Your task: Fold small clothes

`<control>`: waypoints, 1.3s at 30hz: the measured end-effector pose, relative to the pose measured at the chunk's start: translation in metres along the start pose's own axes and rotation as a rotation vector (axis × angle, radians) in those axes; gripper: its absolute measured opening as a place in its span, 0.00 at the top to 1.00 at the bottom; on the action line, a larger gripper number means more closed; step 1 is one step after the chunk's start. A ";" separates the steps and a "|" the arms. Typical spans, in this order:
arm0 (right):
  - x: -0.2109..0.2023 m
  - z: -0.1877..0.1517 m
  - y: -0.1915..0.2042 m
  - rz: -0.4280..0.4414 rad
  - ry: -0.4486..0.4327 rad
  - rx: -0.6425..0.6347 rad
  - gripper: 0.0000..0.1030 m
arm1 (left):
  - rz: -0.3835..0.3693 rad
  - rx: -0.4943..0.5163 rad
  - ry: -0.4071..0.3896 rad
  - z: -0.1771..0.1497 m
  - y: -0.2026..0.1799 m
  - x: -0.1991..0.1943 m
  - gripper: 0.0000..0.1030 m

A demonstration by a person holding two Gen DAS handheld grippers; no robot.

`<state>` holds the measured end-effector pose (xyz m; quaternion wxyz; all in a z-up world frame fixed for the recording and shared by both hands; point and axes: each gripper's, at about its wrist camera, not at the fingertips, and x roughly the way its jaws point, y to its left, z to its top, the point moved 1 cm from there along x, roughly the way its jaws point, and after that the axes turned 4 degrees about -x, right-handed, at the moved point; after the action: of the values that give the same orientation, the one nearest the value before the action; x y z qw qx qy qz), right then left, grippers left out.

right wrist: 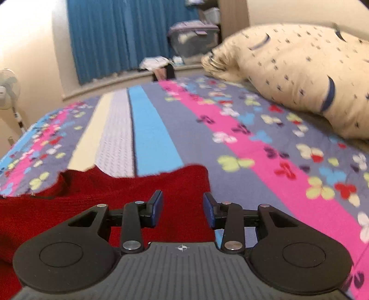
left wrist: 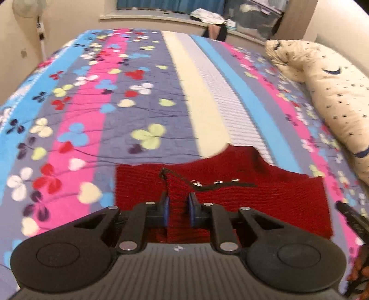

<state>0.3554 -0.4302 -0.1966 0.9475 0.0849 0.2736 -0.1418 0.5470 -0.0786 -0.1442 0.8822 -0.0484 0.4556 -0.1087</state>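
A small dark red knitted garment (left wrist: 265, 196) lies on the striped floral bedspread (left wrist: 115, 103), with a black trim and small metal snaps (left wrist: 216, 183) across it. My left gripper (left wrist: 178, 208) is shut on a raised fold of the red garment, pinched between its blue pads. My right gripper (right wrist: 183, 208) is open and empty, its fingers hovering over the right part of the red garment (right wrist: 138, 184). The right gripper's black tip also shows at the right edge of the left wrist view (left wrist: 350, 214).
A cream patterned pillow (left wrist: 334, 92) lies along the right side of the bed, also in the right wrist view (right wrist: 299, 69). Beyond the bed are blue curtains (right wrist: 115, 39), a window ledge with clothes (left wrist: 207, 16), a storage box (right wrist: 193, 39) and a fan (right wrist: 7, 90).
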 end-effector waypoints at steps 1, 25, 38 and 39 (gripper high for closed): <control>0.007 -0.001 0.003 -0.004 0.021 -0.015 0.63 | 0.031 -0.003 0.034 -0.001 0.004 0.014 0.82; -0.251 -0.103 0.039 0.142 0.285 -0.094 0.27 | 0.288 0.084 0.202 -0.236 0.039 -0.170 0.00; -0.422 -0.148 0.071 0.186 0.208 -0.141 0.21 | 0.201 0.086 0.097 -0.345 0.002 -0.343 0.00; -0.430 -0.152 0.071 0.184 0.198 -0.144 0.21 | 0.207 0.096 0.085 -0.351 0.001 -0.349 0.00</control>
<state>-0.0458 -0.2315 -0.0846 0.9285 0.0552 0.3663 -0.0252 0.0650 0.0096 -0.0709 0.8699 0.0460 0.4894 -0.0408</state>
